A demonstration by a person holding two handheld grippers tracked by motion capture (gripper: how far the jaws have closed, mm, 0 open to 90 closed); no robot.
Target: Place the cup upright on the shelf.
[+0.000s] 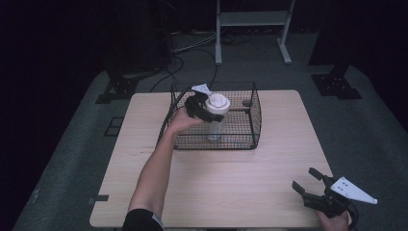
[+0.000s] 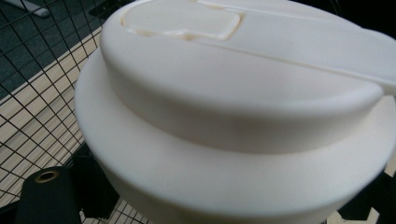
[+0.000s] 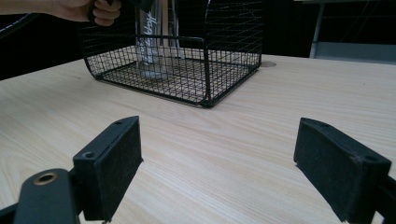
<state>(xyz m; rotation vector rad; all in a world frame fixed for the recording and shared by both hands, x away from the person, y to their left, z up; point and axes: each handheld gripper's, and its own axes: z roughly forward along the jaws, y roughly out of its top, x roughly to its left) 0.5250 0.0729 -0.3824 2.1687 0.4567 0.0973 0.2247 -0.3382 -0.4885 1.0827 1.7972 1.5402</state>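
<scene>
Bottle [image 1: 215,118] stands upright inside the wire basket [image 1: 250,139] on the worktop [image 1: 216,183]; ease off its white lid [image 2: 233,107] without tipping it. Left gripper [image 1: 206,107] pinches that lid just under its rim. Right gripper [image 3: 217,163] rests spread wide and empty, well apart

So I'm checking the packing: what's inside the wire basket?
In the wire basket stands a clear bottle with a white lid, gripped by the left tool. The lid and hand cover part of the basket floor.
</scene>
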